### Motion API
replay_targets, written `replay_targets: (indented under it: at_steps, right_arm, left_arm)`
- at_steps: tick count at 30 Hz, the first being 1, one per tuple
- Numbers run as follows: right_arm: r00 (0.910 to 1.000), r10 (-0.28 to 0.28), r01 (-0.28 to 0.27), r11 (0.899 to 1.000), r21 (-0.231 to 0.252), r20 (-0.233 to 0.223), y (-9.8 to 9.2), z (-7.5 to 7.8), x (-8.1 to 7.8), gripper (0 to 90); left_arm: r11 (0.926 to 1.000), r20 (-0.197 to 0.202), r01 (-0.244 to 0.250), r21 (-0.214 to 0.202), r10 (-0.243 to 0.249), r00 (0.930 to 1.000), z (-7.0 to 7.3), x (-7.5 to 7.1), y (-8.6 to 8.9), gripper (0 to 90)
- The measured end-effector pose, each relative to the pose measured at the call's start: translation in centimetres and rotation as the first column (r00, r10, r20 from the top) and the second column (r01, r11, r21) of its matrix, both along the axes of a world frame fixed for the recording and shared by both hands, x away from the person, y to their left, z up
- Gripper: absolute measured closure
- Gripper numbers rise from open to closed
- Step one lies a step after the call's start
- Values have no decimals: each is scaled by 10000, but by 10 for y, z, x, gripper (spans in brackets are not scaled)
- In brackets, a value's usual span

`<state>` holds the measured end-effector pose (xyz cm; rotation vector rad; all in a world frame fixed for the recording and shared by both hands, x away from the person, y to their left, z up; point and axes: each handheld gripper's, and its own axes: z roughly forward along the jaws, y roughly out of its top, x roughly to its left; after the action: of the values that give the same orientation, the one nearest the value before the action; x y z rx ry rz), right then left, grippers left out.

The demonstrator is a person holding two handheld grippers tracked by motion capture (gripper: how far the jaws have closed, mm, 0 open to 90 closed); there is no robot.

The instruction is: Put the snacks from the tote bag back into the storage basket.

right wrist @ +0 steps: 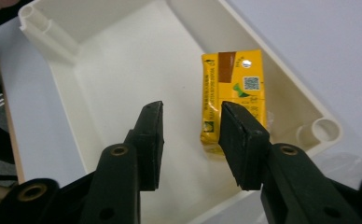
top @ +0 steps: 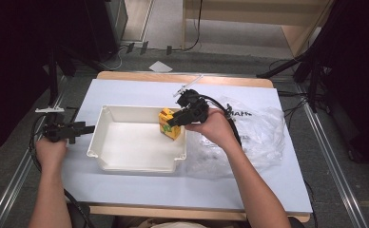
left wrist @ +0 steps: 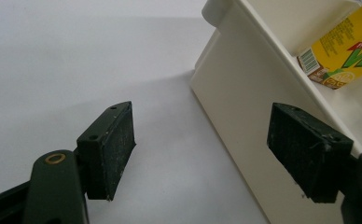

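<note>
A yellow juice carton (right wrist: 234,88), its print too small for reading, is sitting in the white tray's (top: 125,161) 2 o'clock corner. The right tool (right wrist: 191,140) is hovering released above it; the left tool (left wrist: 207,154) is gaping beside the tray on the desk (top: 125,90).

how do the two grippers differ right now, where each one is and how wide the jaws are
The left gripper sits low outside the white bin, at its left wall; the right gripper hangs over the bin's right end, above the yellow carton. The left gripper's jaws stand wide apart, the right gripper's closer together, though still gapped. Both are empty and open, each held in one hand.
</note>
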<state>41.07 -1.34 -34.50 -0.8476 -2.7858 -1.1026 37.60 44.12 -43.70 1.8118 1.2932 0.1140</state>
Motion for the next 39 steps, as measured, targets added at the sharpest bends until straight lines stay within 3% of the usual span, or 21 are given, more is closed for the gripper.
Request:
replay_targets:
  at_steps: [9,17,25,39]
  right_arm:
    - [10000,24,-23,9990,437,-22,-5,-17,-10,773]
    - [9998,109,-100,9989,469,-188,2,-34,-13,900]
    - [9996,153,-155,9998,-85,-240,13,-51,-12,900]
    - [9996,24,-25,10000,-53,-266,10,-58,-6,900]
  left_arm:
    - [10000,-27,-15,49,15,10000,0,-1,0,244]
    - [10000,95,15,-77,-14,10000,0,-1,2,244]
    - [10000,69,93,-5,-93,9999,0,0,0,244]
    - [10000,91,85,-8,-85,9999,1,0,0,244]
